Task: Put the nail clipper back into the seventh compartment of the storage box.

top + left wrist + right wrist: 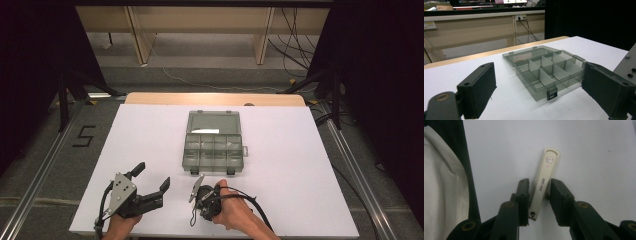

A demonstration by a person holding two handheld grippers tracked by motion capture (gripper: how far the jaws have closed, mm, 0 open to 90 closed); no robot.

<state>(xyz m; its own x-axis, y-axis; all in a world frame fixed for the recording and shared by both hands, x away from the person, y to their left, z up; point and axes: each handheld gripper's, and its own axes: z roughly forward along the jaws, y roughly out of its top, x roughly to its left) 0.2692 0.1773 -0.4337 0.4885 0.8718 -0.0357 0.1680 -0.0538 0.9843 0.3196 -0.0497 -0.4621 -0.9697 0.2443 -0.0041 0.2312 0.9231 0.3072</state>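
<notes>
A cream nail clipper [544, 180] lies tilted on the white table, its lever end pointing away from me. My right gripper [539, 182] points straight down over it, one black jaw against each side, shut on it. In the high view the right gripper [200, 197] sits near the table's front edge, just in front of a grey clear organiser box [214, 150]. The box has its lid [214, 122] folded back, and its compartments look empty. My left gripper [154, 175] hovers to the left with jaws wide open, holding nothing, and faces the box [546, 72].
A white sheet [150, 130] covers the table, with a wooden strip along the far edge. Black curtains stand on both sides. Pale fabric [441, 185] and a dark band lie at the left of the right gripper view. Floor cables run behind the table.
</notes>
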